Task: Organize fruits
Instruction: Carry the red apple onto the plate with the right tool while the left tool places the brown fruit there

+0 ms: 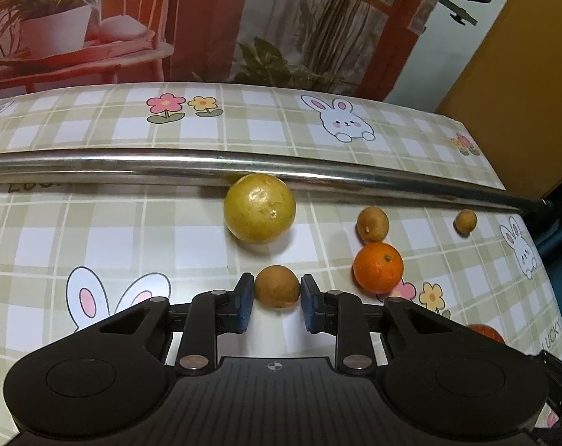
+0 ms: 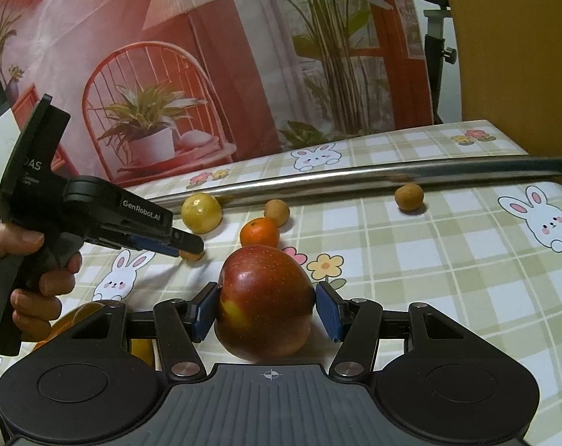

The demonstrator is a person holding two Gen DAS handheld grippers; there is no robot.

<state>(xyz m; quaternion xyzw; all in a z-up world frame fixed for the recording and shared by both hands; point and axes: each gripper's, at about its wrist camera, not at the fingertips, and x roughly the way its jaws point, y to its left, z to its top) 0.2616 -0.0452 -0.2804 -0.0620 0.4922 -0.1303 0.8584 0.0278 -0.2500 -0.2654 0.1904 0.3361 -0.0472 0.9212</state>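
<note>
Black tool point(image 1: 276, 297), blue pads point(image 2: 331, 314), "GenRobot.AI" lettering, silver screws

Behind your table point(image 1: 95, 230) with its green-plaid bunny-and-flower cloth you've got a big printed backdrop point(image 2: 214, 59): red room, wire chair, potted plants, a rattan lamp. A shiny metal rail point(image 1: 169, 165) runs across the tabletop. Off to the right there's an orange-brown panel point(image 2: 515, 37) and a black stand point(image 2: 435, 52) beside it.
</note>
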